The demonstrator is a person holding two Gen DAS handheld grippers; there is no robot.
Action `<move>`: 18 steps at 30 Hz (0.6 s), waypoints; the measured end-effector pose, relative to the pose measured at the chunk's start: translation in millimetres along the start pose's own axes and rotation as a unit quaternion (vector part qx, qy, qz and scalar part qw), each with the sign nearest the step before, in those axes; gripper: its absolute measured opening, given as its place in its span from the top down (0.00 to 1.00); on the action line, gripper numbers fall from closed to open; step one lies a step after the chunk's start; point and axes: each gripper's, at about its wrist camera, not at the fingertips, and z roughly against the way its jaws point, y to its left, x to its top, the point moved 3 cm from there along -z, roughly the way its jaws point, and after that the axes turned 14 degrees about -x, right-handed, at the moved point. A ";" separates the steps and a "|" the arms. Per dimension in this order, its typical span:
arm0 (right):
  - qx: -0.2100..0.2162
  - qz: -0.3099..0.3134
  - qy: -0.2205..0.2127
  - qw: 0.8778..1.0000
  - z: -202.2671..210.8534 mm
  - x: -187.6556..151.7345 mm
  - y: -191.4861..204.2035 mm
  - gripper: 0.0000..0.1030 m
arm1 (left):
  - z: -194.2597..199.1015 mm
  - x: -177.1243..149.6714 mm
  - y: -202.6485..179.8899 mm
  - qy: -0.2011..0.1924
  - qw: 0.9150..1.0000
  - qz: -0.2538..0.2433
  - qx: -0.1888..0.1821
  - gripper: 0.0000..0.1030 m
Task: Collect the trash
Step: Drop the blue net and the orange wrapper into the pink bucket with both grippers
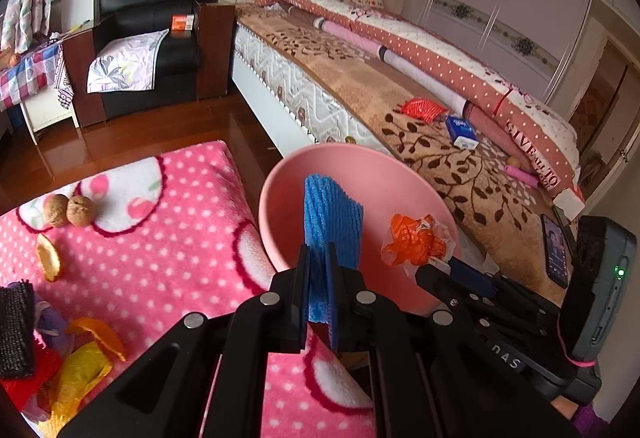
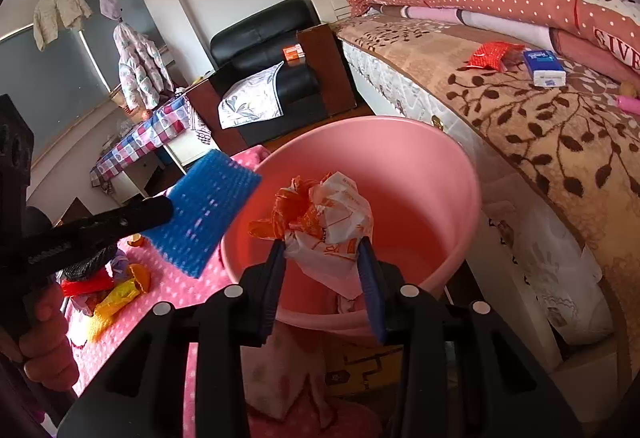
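Note:
My left gripper (image 1: 319, 258) is shut on a blue foam net sleeve (image 1: 332, 222) and holds it over the near rim of a pink plastic basin (image 1: 280, 189). My right gripper (image 2: 324, 258) is shut on a crumpled orange-and-white plastic bag (image 2: 324, 213) and holds it above the basin (image 2: 420, 165). The blue sleeve (image 2: 208, 209) also shows in the right wrist view, left of the basin. The bag (image 1: 416, 238) shows in the left wrist view over the basin's right rim.
On the pink polka-dot blanket (image 1: 160, 258) lie two walnuts (image 1: 70, 209), orange peel (image 1: 48, 258) and a heap of red, yellow and black wrappers (image 1: 60, 366). The bed (image 1: 400, 109) at right holds a red packet (image 1: 424, 107), a blue tissue pack (image 1: 462, 131) and a phone (image 1: 556, 254).

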 end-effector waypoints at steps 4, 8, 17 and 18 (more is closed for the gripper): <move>-0.004 -0.005 0.003 1.000 -3.6 -0.4 -4.5 0.64 | -8.8 1.3 -2.0 0.004 1.000 0.000 0.000 0.94; -0.010 -0.006 0.004 1.000 -5.4 0.4 -4.9 0.64 | -9.1 3.9 -2.6 -0.004 1.000 0.001 0.000 0.76; -0.017 -0.027 0.014 0.999 -12.0 3.6 -9.4 0.59 | 0.4 1.9 4.4 -0.014 1.000 0.010 0.000 0.59; -0.018 -0.029 0.014 0.999 -11.9 3.7 -10.1 0.57 | 2.6 1.1 5.9 -0.015 1.000 0.013 0.000 0.58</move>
